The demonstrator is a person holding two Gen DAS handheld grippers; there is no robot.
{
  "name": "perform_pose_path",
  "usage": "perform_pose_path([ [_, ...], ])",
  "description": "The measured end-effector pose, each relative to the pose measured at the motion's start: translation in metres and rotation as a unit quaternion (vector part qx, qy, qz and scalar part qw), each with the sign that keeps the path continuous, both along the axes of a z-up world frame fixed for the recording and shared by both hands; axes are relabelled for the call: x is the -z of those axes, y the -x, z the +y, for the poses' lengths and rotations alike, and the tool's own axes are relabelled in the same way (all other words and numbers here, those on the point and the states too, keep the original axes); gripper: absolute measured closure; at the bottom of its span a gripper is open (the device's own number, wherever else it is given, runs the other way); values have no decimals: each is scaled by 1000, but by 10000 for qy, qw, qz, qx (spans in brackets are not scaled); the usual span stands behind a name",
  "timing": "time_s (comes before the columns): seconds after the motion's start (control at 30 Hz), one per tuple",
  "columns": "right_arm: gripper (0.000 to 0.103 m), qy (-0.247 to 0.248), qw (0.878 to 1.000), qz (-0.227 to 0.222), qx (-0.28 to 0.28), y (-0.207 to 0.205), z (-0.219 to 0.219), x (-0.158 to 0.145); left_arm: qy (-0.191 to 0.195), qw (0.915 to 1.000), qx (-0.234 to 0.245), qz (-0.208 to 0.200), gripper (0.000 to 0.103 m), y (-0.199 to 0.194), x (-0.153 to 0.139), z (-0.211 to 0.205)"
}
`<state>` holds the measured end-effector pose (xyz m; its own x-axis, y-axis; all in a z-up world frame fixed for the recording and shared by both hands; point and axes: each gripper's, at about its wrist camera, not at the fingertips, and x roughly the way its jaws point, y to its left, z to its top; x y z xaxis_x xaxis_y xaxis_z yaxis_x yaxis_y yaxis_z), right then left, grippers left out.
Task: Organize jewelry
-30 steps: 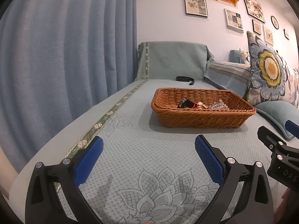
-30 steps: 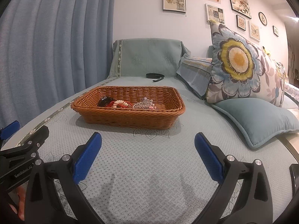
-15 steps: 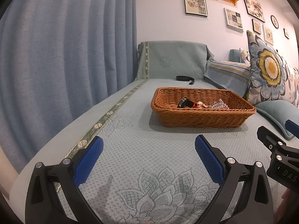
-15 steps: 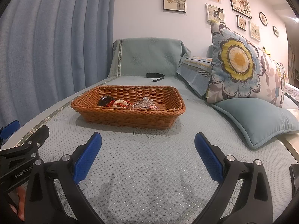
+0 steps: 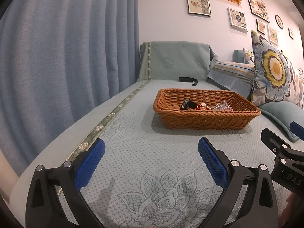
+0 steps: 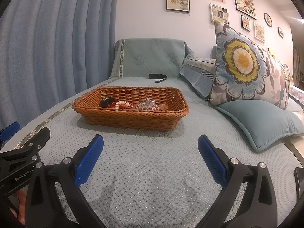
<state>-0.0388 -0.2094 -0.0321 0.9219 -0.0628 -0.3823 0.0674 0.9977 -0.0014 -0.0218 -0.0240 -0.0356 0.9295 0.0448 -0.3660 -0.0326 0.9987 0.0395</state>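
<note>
**Both grippers wide open and empty, basket of jewelry ahead**

I hold my left gripper (image 5: 151, 150) low over the sofa cover (image 5: 133, 148), its blue pads spread wide with nothing between them. My right gripper (image 6: 150, 146) is the same: jaws far apart, empty, above the dotted fabric. Each shows at the edge of the other's view, so they sit side by side, close but apart.

The wicker basket (image 6: 133, 120) rests on the cover ahead of both grippers, at about 12 o'clock from the right one and 1 o'clock from the left, well clear of the fingertips. The jewelry lies inside it: a dark round piece (image 6: 107, 101) toward the left, a red-and-white beaded piece (image 6: 123, 104) touching it in the middle, and a clear crystal piece (image 6: 147, 104) just to the right.

Beyond the basket, at 12 o'clock, a black strap (image 6: 157, 76) lies near the draped backrest. A plain teal cushion (image 6: 264, 123) sits at 3 o'clock of the basket, with a flower-print pillow (image 6: 245, 64) upright behind it. A blue curtain (image 5: 66, 57) hangs at 9 o'clock.
</note>
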Motion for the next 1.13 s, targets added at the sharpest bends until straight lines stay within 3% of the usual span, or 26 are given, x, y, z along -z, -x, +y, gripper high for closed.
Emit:
perform_pose_path([
  [1.13, 8, 13, 10000, 12, 0, 0, 1, 0, -30, 10000, -15, 68, 8, -5, 0, 1],
])
